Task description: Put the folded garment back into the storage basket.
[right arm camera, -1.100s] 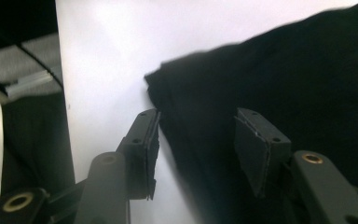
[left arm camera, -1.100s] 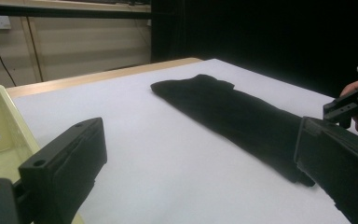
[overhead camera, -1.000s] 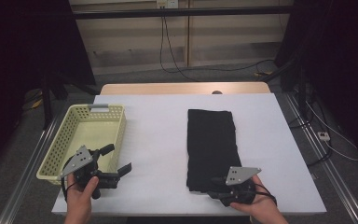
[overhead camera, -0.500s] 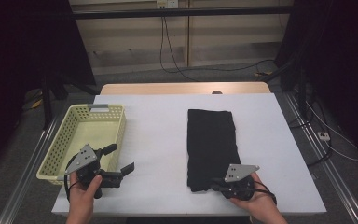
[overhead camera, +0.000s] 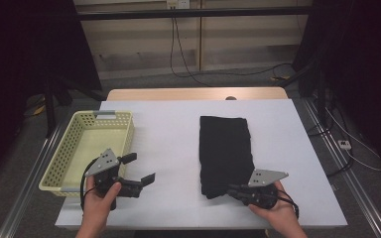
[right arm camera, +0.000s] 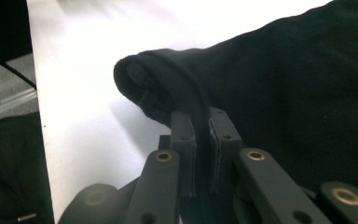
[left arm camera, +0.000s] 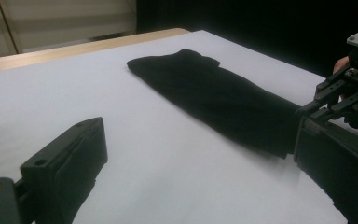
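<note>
A folded black cloth (overhead camera: 226, 146) lies lengthwise on the white table (overhead camera: 168, 144), right of centre. My right gripper (overhead camera: 234, 190) is at the cloth's near edge. Its jaws have just been closing and now pinch a raised fold of the cloth (right arm camera: 298, 93) in the right gripper (right arm camera: 203, 140). My left gripper (overhead camera: 140, 167) hovers open near the table's front left, beside a yellow basket (overhead camera: 69, 148), with nothing between its fingers. Past the open left gripper (left arm camera: 200, 135), the cloth (left arm camera: 214, 93) stretches away, and the right gripper (left arm camera: 335, 98) sits at its near end.
The yellow mesh basket stands at the table's left edge and looks empty. Bare white tabletop lies between the basket and the cloth. A wooden strip (overhead camera: 193, 94) borders the far edge. Dark stands and cables surround the table.
The right gripper's jaws have closed on the cloth's near edge. The left gripper has drifted slightly right, still open.
</note>
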`<state>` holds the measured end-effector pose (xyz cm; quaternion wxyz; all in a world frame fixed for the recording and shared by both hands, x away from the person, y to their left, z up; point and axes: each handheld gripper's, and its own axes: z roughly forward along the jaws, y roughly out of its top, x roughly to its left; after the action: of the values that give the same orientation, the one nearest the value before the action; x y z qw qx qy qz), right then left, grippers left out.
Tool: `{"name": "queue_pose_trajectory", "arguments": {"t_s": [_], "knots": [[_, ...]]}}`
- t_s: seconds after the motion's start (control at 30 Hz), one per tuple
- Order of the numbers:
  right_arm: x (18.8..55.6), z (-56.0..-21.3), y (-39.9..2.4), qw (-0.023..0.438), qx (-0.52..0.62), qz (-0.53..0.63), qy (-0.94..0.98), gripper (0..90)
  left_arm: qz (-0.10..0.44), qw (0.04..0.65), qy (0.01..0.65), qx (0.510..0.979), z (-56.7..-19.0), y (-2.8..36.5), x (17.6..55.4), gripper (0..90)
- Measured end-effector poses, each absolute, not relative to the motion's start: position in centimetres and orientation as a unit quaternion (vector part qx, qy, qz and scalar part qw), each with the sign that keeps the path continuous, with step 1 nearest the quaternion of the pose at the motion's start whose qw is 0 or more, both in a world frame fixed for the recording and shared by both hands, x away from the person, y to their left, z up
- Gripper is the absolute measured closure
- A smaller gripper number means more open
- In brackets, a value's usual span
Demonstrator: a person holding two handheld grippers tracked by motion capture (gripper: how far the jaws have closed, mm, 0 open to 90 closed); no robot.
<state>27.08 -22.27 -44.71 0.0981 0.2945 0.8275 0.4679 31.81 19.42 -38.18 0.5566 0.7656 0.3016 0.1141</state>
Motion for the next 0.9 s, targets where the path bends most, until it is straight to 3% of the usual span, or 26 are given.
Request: {"name": "queue_pose_trajectory", "arguments": {"t_s": [0.9], "knots": [[26.4, -44.5, -22.6, 0.078, 0.277, 0.487, 0.825, 83.0, 0.07, 0.5, 0.337, 0.795, -39.4, 10.5, 38.3, 3.7]]}}
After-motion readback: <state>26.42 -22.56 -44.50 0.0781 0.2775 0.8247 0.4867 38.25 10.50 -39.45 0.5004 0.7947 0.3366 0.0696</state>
